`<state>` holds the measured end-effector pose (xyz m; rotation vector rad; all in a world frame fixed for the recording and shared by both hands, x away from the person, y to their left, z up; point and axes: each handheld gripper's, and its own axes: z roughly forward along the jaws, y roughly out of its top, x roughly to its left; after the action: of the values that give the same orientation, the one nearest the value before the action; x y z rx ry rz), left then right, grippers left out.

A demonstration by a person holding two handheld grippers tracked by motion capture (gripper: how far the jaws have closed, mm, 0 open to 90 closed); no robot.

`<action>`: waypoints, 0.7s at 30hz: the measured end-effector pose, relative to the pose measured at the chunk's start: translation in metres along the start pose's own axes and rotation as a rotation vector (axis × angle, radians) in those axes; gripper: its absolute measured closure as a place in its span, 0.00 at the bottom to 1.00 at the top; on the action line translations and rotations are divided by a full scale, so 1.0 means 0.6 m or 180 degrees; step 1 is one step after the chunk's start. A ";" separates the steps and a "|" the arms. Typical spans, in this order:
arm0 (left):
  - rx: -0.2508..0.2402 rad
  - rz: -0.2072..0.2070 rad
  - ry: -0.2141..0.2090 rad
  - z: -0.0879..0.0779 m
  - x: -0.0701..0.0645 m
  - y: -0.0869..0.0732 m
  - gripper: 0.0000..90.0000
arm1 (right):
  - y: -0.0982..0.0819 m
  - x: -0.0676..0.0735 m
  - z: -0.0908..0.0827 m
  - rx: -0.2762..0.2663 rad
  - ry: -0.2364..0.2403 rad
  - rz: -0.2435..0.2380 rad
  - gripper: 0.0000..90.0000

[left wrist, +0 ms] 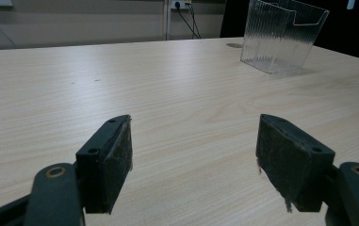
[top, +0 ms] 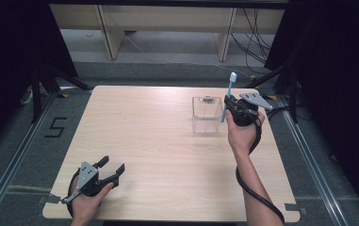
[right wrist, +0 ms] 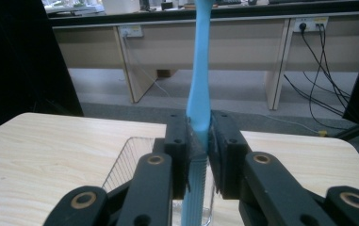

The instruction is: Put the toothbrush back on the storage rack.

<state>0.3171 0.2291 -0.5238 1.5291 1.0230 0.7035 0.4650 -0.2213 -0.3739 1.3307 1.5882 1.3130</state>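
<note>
I see the right gripper (right wrist: pixel 199 141) clamping the blue toothbrush (right wrist: pixel 199 94) upright, beside the clear holder (top: pixel 207 114) near the table's (top: pixel 144 141) far right corner. The high view adds its white head; the left gripper (left wrist: pixel 193 155) stands wide, empty.

The left gripper (left wrist: pixel 193 162) is hovering low over the wooden table (left wrist: pixel 167 94), jaws standing wide apart with nothing between them. A clear ribbed plastic container (left wrist: pixel 281 35) is sitting upright well beyond them.
</note>
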 end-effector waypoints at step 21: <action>-0.0003 0.0000 -0.0005 0.000 0.000 0.000 0.30 | 0.009 -0.005 0.027 -0.0138 -0.0030 -0.0003 0.88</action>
<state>0.3170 0.2290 -0.5239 1.5286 1.0216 0.7027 0.4823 -0.2200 -0.3730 1.3079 1.5453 1.3311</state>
